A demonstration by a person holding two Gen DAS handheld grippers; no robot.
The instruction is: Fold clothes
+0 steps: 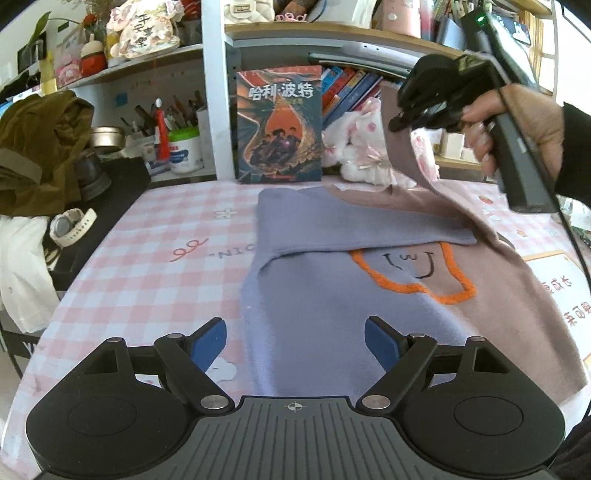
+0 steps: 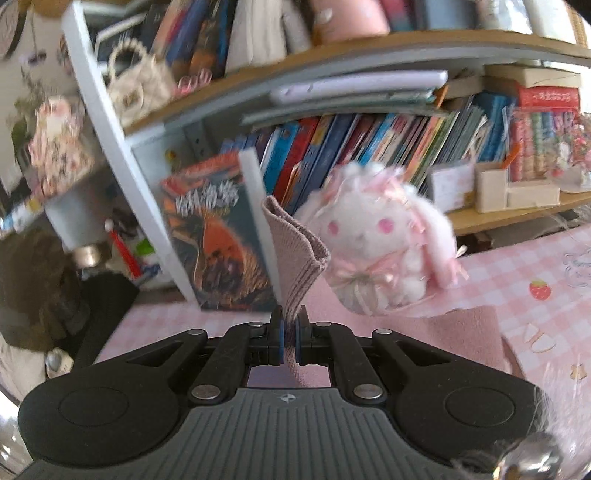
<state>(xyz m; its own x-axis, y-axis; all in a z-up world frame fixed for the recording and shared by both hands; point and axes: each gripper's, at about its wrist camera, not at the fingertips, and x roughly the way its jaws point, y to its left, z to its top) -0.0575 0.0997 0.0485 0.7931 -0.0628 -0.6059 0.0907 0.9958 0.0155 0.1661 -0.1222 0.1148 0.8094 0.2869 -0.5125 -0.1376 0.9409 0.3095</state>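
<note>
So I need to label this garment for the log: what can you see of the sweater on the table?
The sweater is soft knit, half lavender-blue, half mauve-brown, with an orange outline and a small stitched face on the chest. It lies flat on the pink checked tablecloth, its blue sleeve folded across. The right gripper, jaws shut on the ribbed mauve cuff, lifts the other sleeve. The left gripper hovers open above the hem.

Left wrist view: bright, even daylight, sharp focus, soft faint shadows on table (image 1: 155, 236). Strong fisheye bending of shelves (image 1: 332, 33) toward edges, dark vignette in corners. Right wrist view: motion blur across books (image 2: 369, 147) and plush toy (image 2: 376, 236); right tool (image 2: 290, 339) stays crisp. Glare smear at bottom corners.
</note>
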